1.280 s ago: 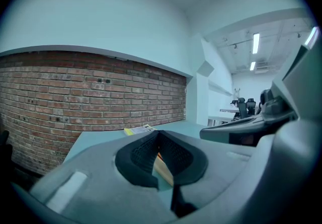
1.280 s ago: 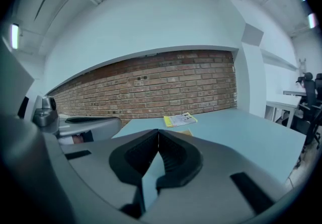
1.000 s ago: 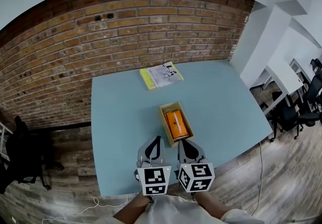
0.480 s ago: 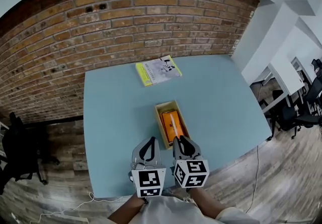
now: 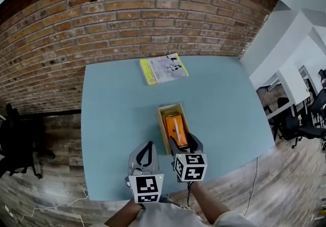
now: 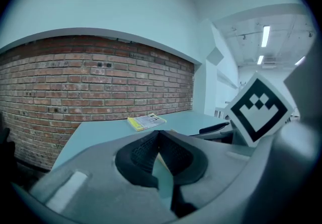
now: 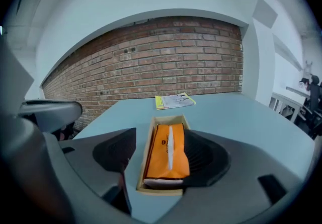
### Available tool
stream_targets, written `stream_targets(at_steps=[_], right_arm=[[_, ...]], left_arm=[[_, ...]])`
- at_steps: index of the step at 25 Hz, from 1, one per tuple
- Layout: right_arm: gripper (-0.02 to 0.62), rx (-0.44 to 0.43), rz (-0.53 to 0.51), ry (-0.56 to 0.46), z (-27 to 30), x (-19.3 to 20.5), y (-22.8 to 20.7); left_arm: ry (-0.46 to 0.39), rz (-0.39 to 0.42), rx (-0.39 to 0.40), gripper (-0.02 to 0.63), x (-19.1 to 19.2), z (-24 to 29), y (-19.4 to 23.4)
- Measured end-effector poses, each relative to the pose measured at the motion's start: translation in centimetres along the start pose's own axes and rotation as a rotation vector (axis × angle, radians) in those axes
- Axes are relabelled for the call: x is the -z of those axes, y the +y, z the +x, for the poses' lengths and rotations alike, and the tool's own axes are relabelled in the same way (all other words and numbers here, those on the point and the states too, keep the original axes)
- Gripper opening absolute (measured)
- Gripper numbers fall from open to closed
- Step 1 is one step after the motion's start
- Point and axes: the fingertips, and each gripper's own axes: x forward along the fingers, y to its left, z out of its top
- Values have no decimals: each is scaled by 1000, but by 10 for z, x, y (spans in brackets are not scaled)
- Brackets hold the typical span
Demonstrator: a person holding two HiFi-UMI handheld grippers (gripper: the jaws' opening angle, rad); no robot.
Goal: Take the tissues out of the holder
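An orange tissue pack [image 5: 174,128] with a white slit lies in an open wooden holder [image 5: 162,130] at the middle of the blue table [image 5: 112,108]. My right gripper [image 5: 181,144] stands at the holder's near end; its jaws have just been opening and now stand open. In the right gripper view the tissue pack [image 7: 167,157] and the holder's near rim [image 7: 160,190] show between the two pads, which do not press on them. My left gripper [image 5: 145,153] hovers to the left of the holder, jaws shut with tips meeting [image 6: 158,135] and nothing between them.
A yellow-edged booklet [image 5: 163,69] lies at the table's far edge, below the brick wall [image 5: 102,22]. The table's near edge runs just under both grippers. Office chairs [image 5: 305,119] stand on the wooden floor to the right.
Both grippers moved forward and down toward the holder, the right one further. The right jaws went from shut to open around the holder's near end.
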Motion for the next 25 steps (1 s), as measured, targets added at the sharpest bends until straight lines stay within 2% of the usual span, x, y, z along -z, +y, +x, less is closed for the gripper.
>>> stream_targets(at_steps=[4,10,25], right_arm=[[328,13,-22,102,19,14,-9],[336,18,16,234,44,31,-18],[334,-4,4,387,68,48,-24]], left_arm=[[3,-9,-13,5,4,4,6],[9,-54,-27,5,10,11,12],[17,-91,-55,5,14,23,22]])
